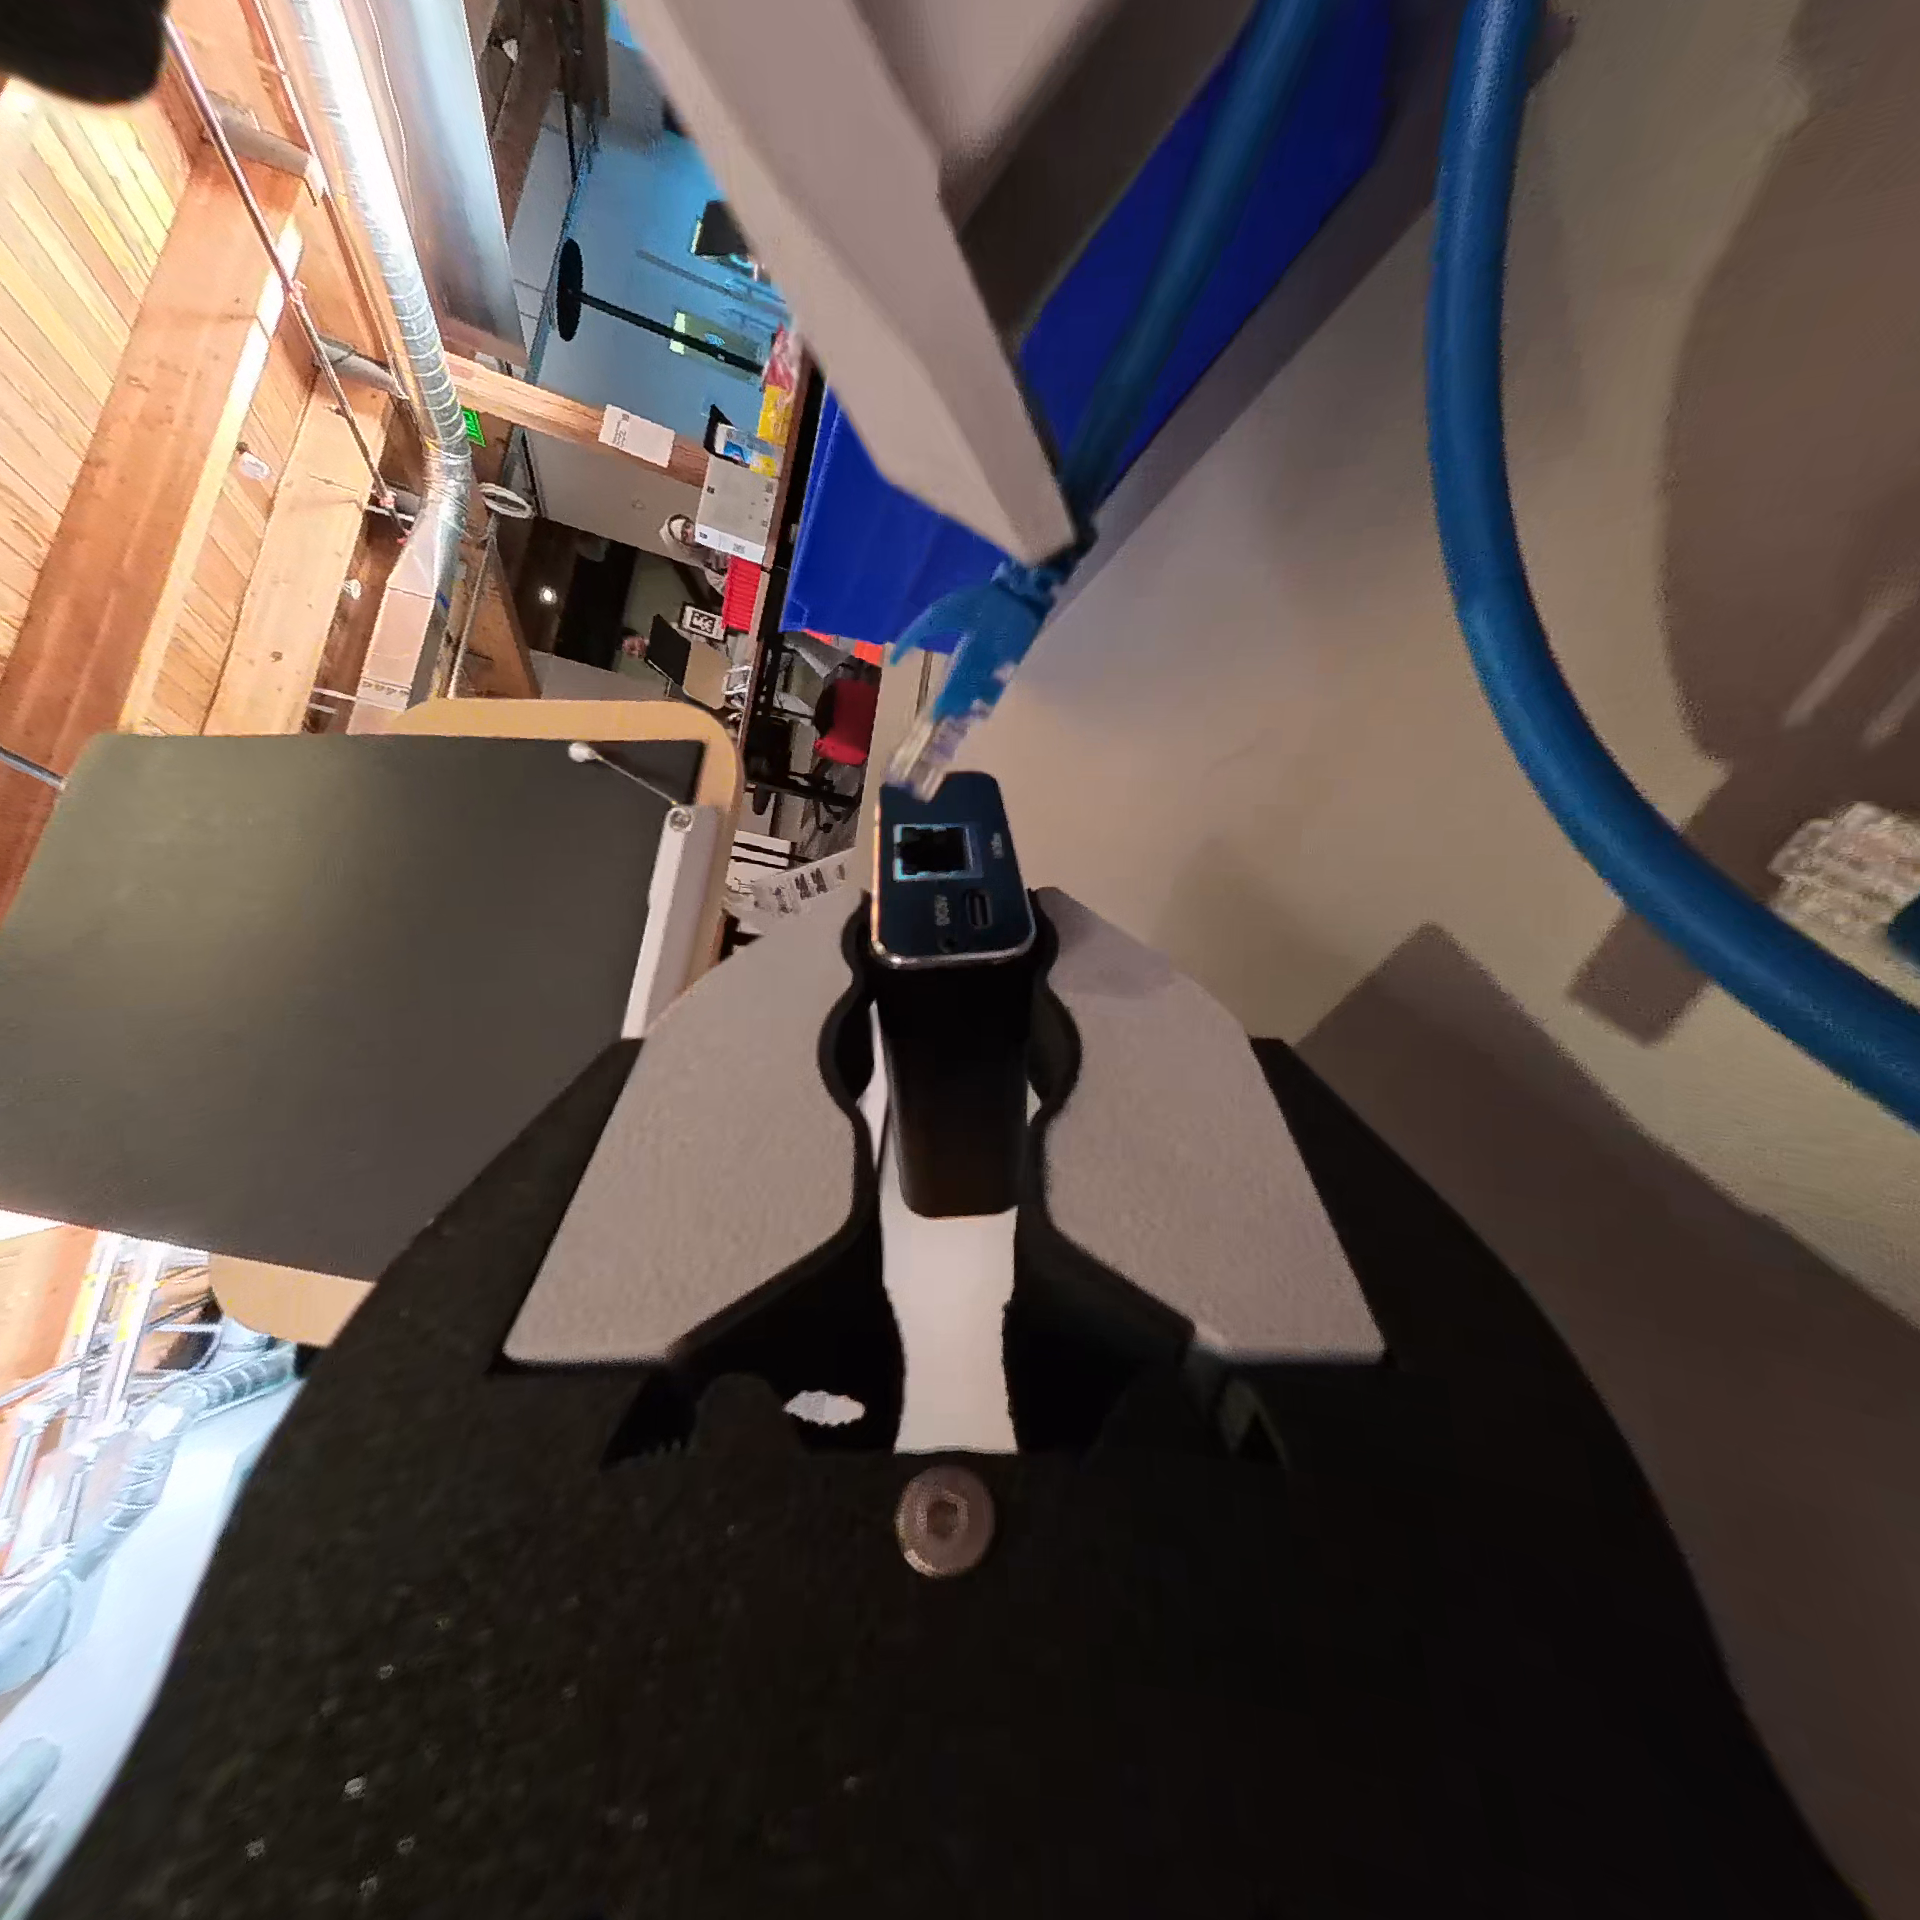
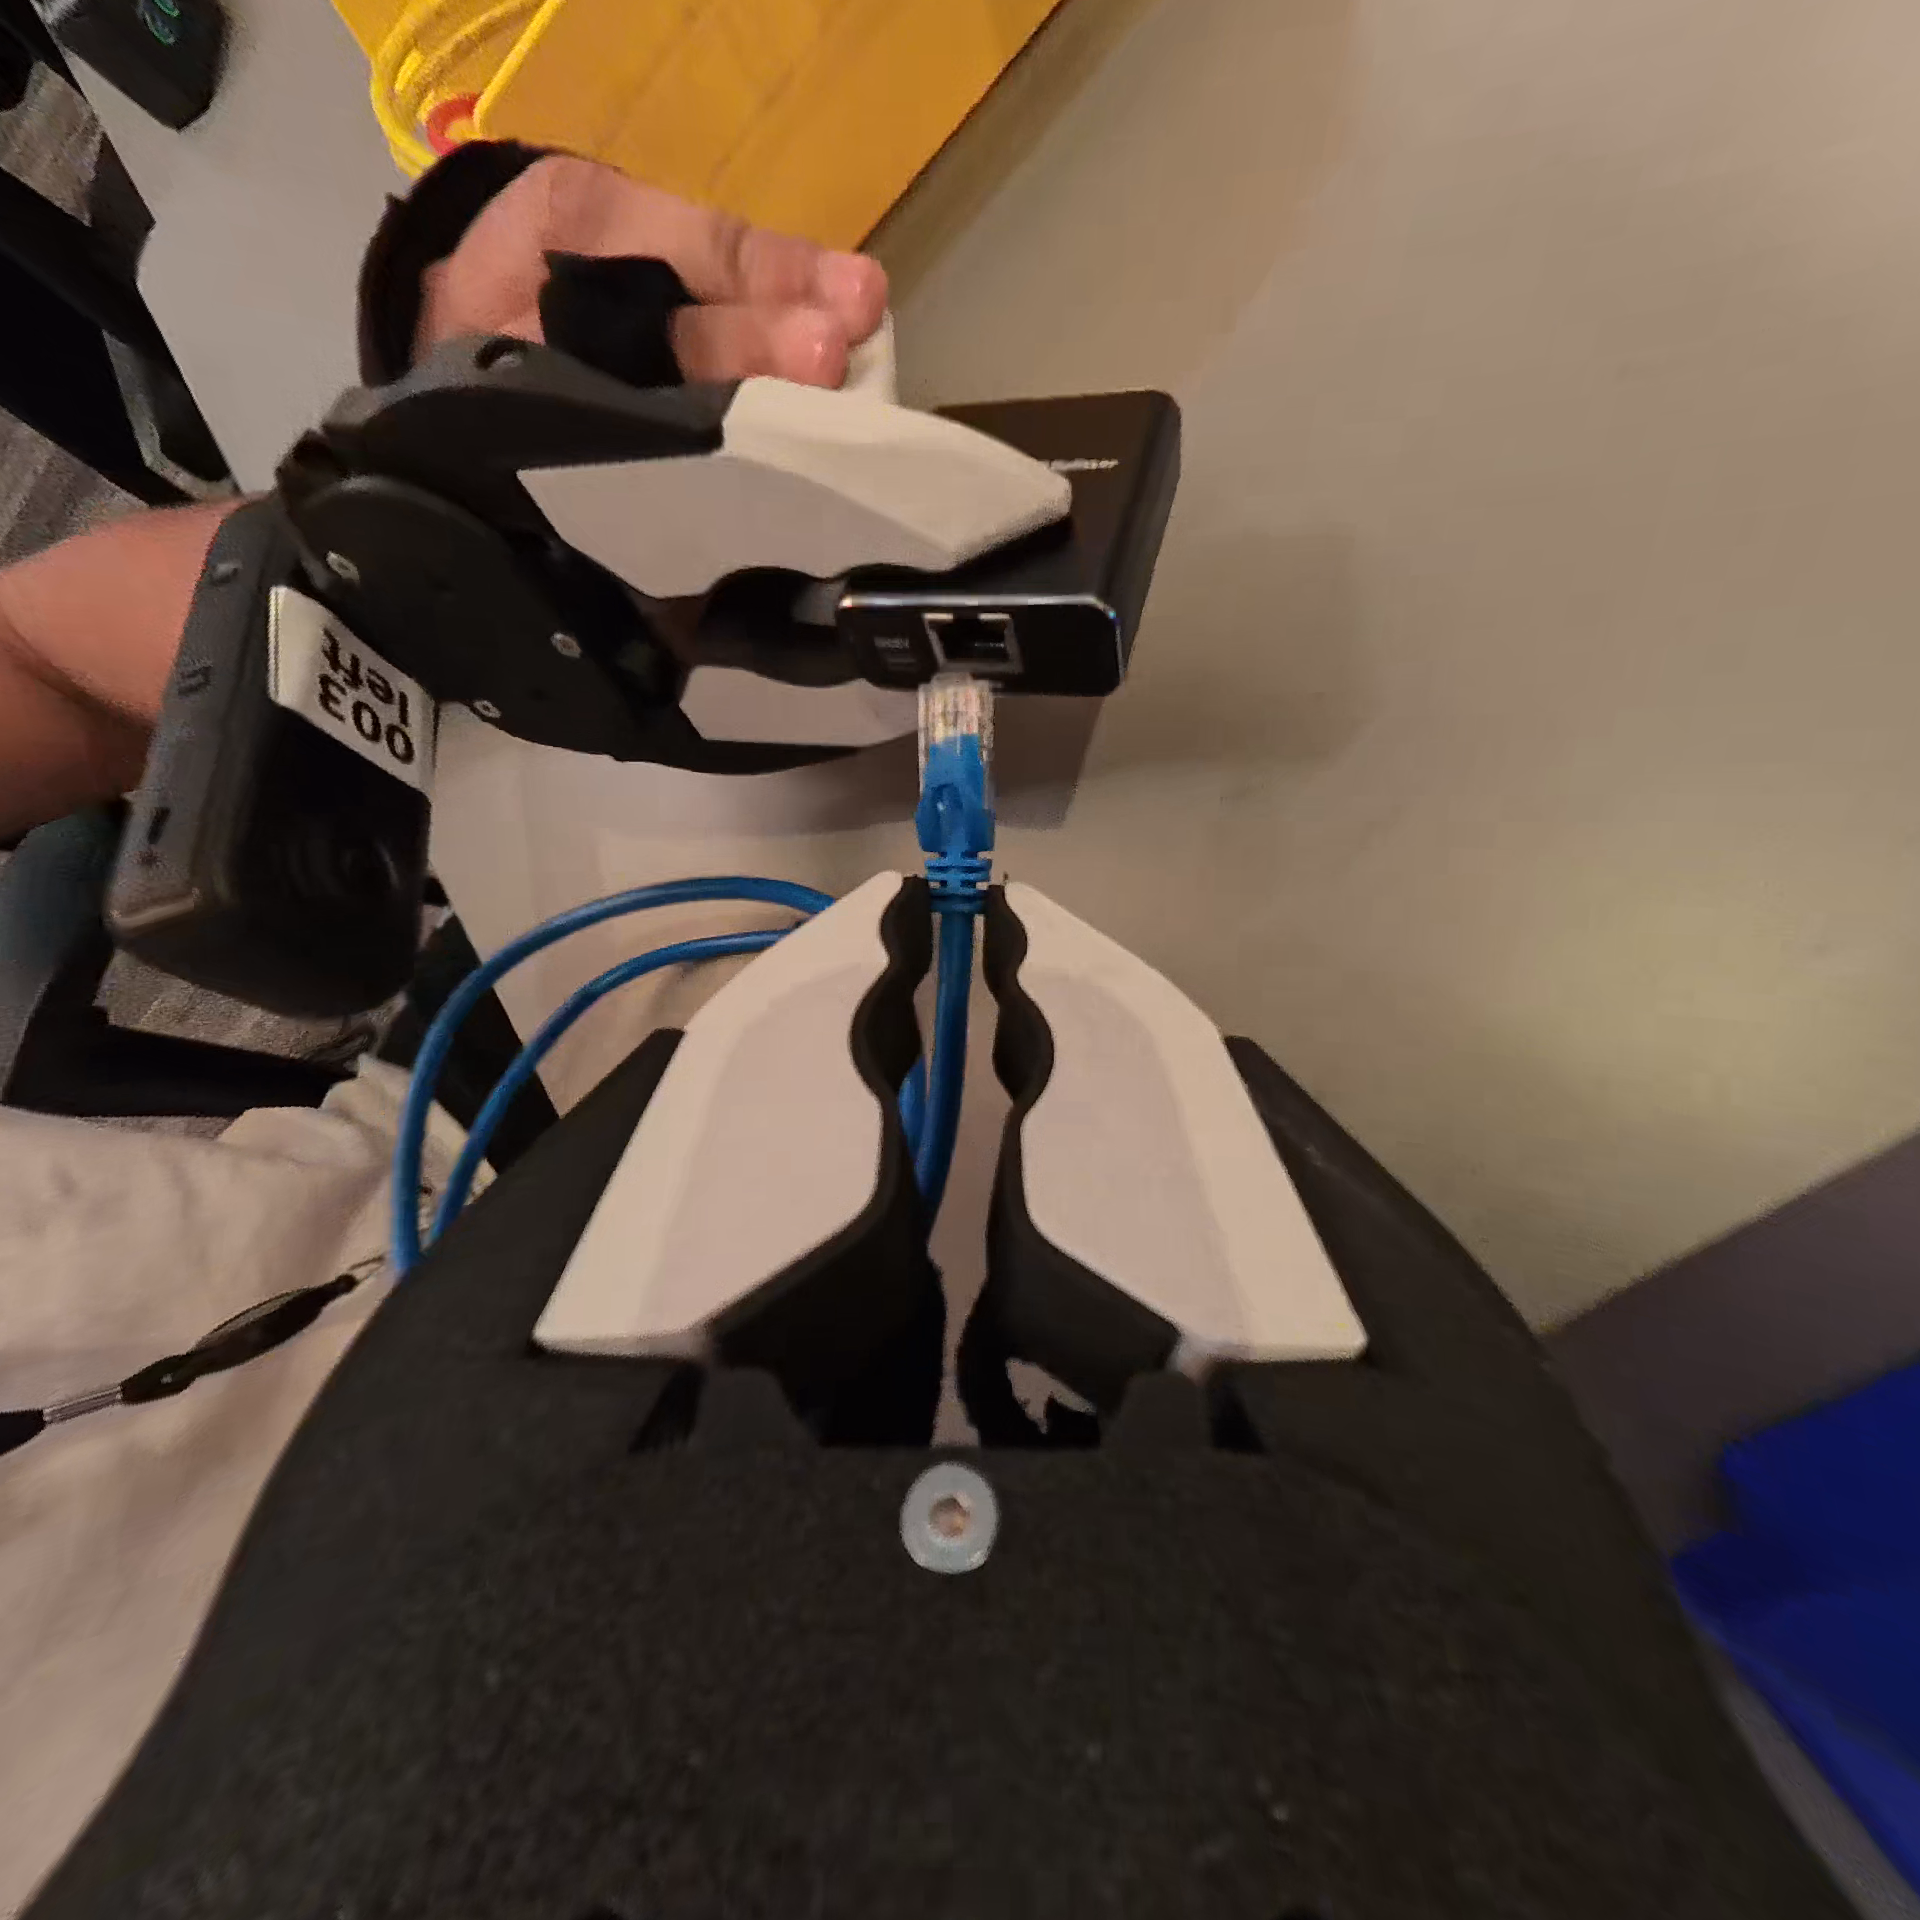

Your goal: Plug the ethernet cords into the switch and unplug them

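Insertion step in hand: my right hand-held gripper (image 2: 961, 894) pinches the blue ethernet cord (image 2: 948, 1029), its clear plug (image 2: 956, 712) just short of the port (image 2: 971, 639). My left hand-held gripper (image 1: 951, 935) clamps the black switch (image 1: 951, 883) above the beige bench (image 2: 1455, 520). Next I judge a straight push, latch aligned. Blue bin (image 1: 904, 540) beside; timber ceiling (image 1: 156, 416) beyond.

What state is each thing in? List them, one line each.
Left gripper: shut on the switch.
Switch: held off the table, ethernet port empty.
Right gripper: shut on the blue ethernet cord.
Blue ethernet cord: pinched just behind its boot, slack looping away.
Clear plug: unplugged, tip just short of the port.
Second clear plug: loose, not plugged in.
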Tool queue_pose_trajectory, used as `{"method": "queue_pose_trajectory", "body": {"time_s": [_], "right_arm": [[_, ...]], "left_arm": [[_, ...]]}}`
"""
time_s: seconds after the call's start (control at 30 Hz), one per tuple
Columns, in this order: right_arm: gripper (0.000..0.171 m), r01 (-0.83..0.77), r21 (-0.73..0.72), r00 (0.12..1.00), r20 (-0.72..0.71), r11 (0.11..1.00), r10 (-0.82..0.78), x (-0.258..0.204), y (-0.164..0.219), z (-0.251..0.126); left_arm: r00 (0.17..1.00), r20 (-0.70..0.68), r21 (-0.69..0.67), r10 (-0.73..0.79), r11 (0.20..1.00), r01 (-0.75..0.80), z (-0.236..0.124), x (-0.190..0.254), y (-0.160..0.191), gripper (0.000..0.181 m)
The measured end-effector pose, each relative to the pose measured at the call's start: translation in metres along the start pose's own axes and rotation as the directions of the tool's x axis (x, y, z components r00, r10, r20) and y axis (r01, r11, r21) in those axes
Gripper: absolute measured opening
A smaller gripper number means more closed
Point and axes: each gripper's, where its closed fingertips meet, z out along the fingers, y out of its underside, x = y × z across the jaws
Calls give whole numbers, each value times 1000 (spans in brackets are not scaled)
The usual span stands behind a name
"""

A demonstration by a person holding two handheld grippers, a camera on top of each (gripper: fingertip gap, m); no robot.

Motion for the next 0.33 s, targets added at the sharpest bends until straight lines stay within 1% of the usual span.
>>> {"method": "queue_pose_trajectory", "body": {"time_s": [0.2,0.33], "right_arm": [[11,-44,-48,999,-26,998,43,2,-1,8],[11,-72,-50,997,-5,996,71,3,1,12]], "left_arm": [[999,3,-12,47,999,-47,1,3,-2,25],[997,7,-23,72,997,-72,1,4,-1,24]]}}
